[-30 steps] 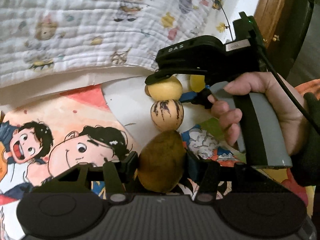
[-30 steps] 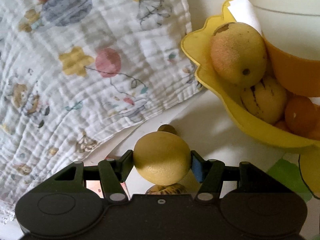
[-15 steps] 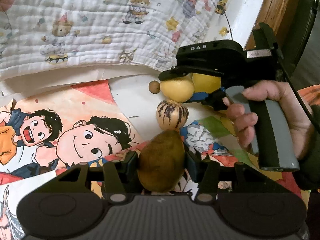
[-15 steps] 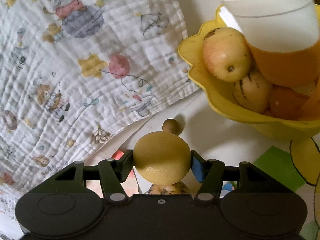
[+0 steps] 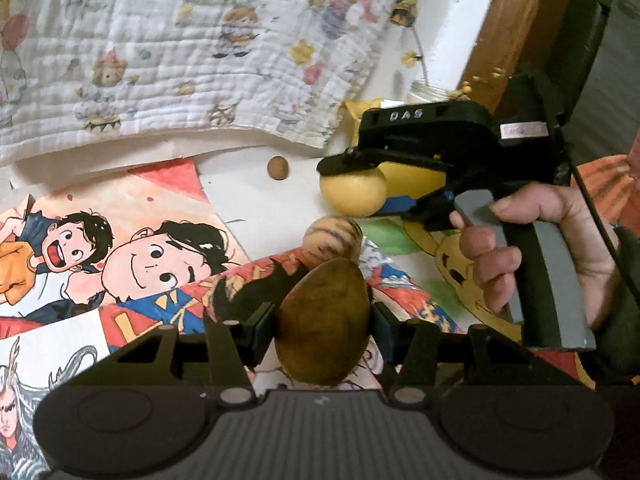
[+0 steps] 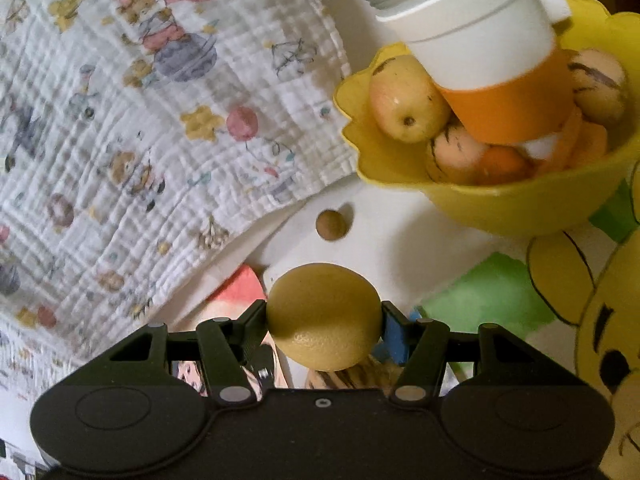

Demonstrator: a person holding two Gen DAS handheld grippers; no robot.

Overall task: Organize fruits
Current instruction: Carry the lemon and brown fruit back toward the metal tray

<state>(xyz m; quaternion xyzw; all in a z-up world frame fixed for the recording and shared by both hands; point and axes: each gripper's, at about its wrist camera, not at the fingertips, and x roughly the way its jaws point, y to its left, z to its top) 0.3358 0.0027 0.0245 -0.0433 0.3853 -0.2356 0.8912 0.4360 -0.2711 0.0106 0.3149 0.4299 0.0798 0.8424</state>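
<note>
My left gripper [image 5: 324, 322] is shut on a brown oval fruit [image 5: 323, 324], held above the cartoon-printed mat. Just beyond it a striped tan fruit [image 5: 332, 236] lies on the mat. My right gripper [image 6: 324, 316] is shut on a round yellow fruit [image 6: 323, 314]; in the left wrist view this yellow fruit [image 5: 354, 194] hangs in the right gripper [image 5: 354, 194], which a hand [image 5: 532, 248] holds. A yellow scalloped bowl [image 6: 520, 204] at upper right holds several fruits and a tilted white and orange cup [image 6: 488, 68]. A small brown round fruit [image 6: 331, 225] lies loose before the bowl.
A white quilted blanket [image 6: 140, 120] with printed animals covers the far left and back. The cartoon mat [image 5: 132, 248] spreads under both grippers. A wooden frame [image 5: 504, 32] rises at the right, and a glass jar [image 5: 430, 92] stands behind the right gripper.
Both grippers have risen and drawn back with their fruits. The bowl and the small brown fruit sit farther off, and more of the bowl's inside shows.
</note>
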